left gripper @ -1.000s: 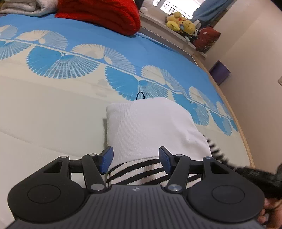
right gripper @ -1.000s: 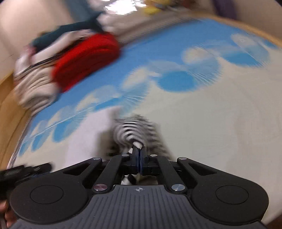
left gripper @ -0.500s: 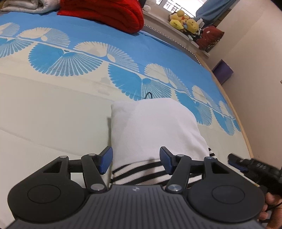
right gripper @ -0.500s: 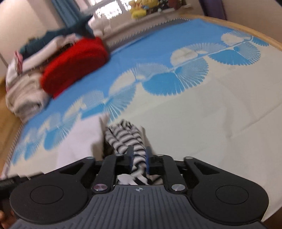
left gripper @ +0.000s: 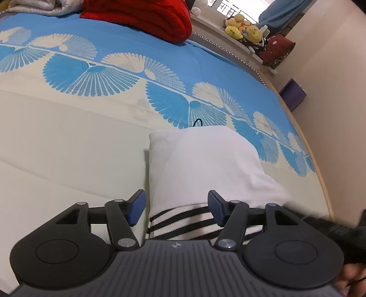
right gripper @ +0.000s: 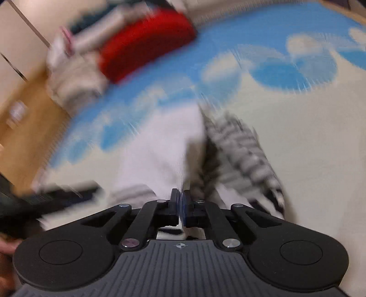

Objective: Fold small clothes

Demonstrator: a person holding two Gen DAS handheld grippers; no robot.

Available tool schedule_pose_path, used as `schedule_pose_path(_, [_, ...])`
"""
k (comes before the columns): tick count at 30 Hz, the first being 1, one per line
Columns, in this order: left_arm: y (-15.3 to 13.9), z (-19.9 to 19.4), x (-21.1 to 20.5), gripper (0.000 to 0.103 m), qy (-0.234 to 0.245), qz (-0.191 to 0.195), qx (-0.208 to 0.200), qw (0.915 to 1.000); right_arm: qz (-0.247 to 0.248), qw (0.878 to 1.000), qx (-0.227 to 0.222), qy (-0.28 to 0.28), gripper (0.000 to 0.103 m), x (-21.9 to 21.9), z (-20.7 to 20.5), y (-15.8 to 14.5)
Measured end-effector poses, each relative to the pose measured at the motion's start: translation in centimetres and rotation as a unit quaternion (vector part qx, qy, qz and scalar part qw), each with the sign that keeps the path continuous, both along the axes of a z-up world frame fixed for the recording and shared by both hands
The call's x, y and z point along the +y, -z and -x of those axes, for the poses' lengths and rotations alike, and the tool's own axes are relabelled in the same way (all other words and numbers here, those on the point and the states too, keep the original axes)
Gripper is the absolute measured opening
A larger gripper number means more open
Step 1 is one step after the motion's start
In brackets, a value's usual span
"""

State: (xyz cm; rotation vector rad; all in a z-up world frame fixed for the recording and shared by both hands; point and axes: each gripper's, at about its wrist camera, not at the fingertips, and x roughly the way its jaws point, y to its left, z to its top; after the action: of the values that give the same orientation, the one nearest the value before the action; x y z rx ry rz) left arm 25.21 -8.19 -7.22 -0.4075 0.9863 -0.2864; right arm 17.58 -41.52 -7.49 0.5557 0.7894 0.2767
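Observation:
A small white garment (left gripper: pixel 201 164) with black-and-white striped trim lies folded on the blue-and-cream bedspread (left gripper: pixel 68 141). My left gripper (left gripper: pixel 176 205) hovers over its near striped edge. Its jaws are opening; the cloth lies between them and the pads do not press on it. In the blurred right wrist view my right gripper (right gripper: pixel 181 198) is shut, with a strip of the garment's cloth pinched at its tips. The striped sleeve (right gripper: pixel 242 148) trails away to the right beside the white body (right gripper: pixel 160 146). The right gripper shows as a dark blur (left gripper: pixel 331 226) at the left view's right edge.
A red blanket (left gripper: pixel 141 18) and grey bedding (left gripper: pixel 34 6) are piled at the bed's far side. Plush toys (left gripper: pixel 242 29) sit on a ledge beyond. A purple box (left gripper: pixel 292 93) stands on the floor past the bed's wooden edge (left gripper: pixel 320 164). A hand (left gripper: pixel 350 281) shows bottom right.
The right gripper's jaws parted around the striped sleeve, then shut again, and its view swung and blurred. The left jaws stand slightly wider; the left gripper stayed put.

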Motion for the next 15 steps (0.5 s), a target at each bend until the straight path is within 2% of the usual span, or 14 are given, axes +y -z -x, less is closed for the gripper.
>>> schedule_pose_path(1, [0.0, 0.0, -0.1, 0.074, 0.001, 0.001, -0.001, 1.0, -0.03, 0.999, -0.014, 0.026, 0.001, -1.5, 0.6, -0.6])
schedule_pose_path(2, [0.1, 0.0, -0.2, 0.079, 0.003, 0.003, 0.0, 1.0, -0.029, 0.998, -0.008, 0.052, 0.001, -2.5, 1.1, -0.6])
schedule_pose_path(3, [0.1, -0.1, -0.4, 0.081, 0.006, 0.004, 0.002, 1.0, -0.009, 0.997, 0.009, 0.071, 0.001, -3.2, 1.3, -0.3])
schedule_pose_path(5, [0.5, -0.4, -0.9, 0.081, 0.012, 0.006, 0.011, 0.9998, 0.052, 0.991, 0.076, 0.1, 0.001, -4.5, 1.4, 1.2])
schedule_pose_path(7, [1.0, -0.8, -1.4, 0.083, 0.014, 0.014, 0.027, 0.9994, 0.099, 0.978, 0.15, 0.104, 0.001, -5.1, 1.2, 3.5])
schedule_pose_path(8, [1.3, -0.9, -1.6, 0.085, 0.014, 0.019, 0.034, 0.9992, 0.113, 0.974, 0.167, 0.1, 0.001, -5.1, 1.1, 4.2])
schedule_pose_path(11, [2.1, -1.4, -2.4, 0.085, 0.015, 0.029, 0.053, 0.9981, 0.145, 0.973, 0.166, 0.07, 0.001, -4.3, 0.5, 4.8])
schedule_pose_path(15, [3.7, -3.1, -3.1, 0.088, 0.029, 0.072, 0.091, 0.9928, 0.138, 0.974, 0.167, 0.066, 0.001, -3.7, 0.0, 5.1])
